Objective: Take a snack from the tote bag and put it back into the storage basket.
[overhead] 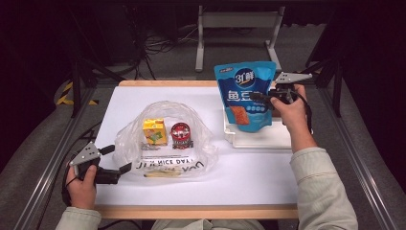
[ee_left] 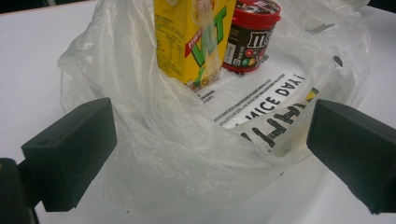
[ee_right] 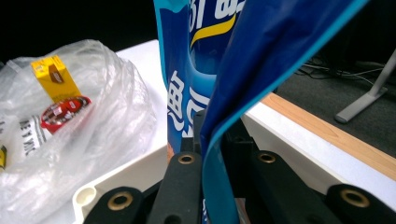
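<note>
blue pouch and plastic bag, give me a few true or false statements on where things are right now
1. The right gripper is shut on the blue pouch. True.
2. The blue pouch lies flat inside the plastic bag. False: it is held upright over the white tray.
3. The yellow drink carton stands inside the plastic bag. True.
4. The left gripper is clamped shut. False: its jaws stand wide apart at the bag's edge.

Bright tabletop, dark surround, soft focus
</note>
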Motion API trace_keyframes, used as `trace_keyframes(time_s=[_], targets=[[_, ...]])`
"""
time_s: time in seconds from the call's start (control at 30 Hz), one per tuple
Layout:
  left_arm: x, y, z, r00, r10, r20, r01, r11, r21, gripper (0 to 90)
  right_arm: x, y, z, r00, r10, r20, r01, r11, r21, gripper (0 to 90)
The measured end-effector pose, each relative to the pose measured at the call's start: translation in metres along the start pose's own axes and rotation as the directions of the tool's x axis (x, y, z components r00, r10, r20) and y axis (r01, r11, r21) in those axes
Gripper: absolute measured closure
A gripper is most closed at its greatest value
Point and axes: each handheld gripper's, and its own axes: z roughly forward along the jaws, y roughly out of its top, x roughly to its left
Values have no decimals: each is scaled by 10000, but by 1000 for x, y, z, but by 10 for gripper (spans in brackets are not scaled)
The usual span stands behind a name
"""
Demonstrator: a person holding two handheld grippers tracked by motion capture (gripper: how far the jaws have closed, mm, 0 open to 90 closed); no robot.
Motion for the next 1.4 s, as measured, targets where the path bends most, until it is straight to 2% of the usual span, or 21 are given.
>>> trace_keyframes(time_s=[0.13, 0.47, 0.77, 0.93, 1.0, 1.03, 1.07, 1.13, 1.23, 1.4], targets=[[0, 0, 0, 10000, 13, 3, -13, 10000, -10, 21, -4, -2, -1, 9999, -102, 102, 101, 9999, 65, 854], [-1, 0, 1, 10000, 29, 10, -29, 10000, -13, 21, -12, -3, -7, 9954, -677, 680, 626, 9953, 744, 824], [-1, 0, 1, 10000, 47, 9, -47, 10000, -9, 21, -16, -7, -10, 9933, -707, 920, 636, 9950, 771, 802], [-1, 0, 0, 10000, 28, 6, -28, 10000, 2, 21, -18, -8, -12, 9888, -893, 1200, 802, 9937, 784, 735], [-1, 0, 1, 10000, 45, 16, -45, 10000, 0, 21, -20, -10, -14, 9856, -918, 1423, 811, 9936, 788, 678], [-1, 0, 1, 10000, 33, 16, -33, 10000, -2, 21, -22, -11, -16, 9823, -900, 1640, 780, 9939, 783, 608], [-1, 0, 1, 10000, 33, 16, -33, 10000, -2, 21, -22, -11, -16, 9823, -900, 1640, 780, 9939, 783, 608], [-1, 1, 1, 10000, 68, 16, -68, 10000, 10, 21, -22, -13, -17, 9765, -928, 1943, 779, 9935, 827, 511], [-1, 1, 1, 10000, 66, 26, -66, 10000, 14, 21, -22, -17, -19, 9724, -783, 2200, 593, 9940, 917, 392], [-1, 1, 2, 10000, 76, 37, -76, 10000, 7, 21, -15, -25, -20, 9671, -509, 2492, 335, 9967, 739, 284]])
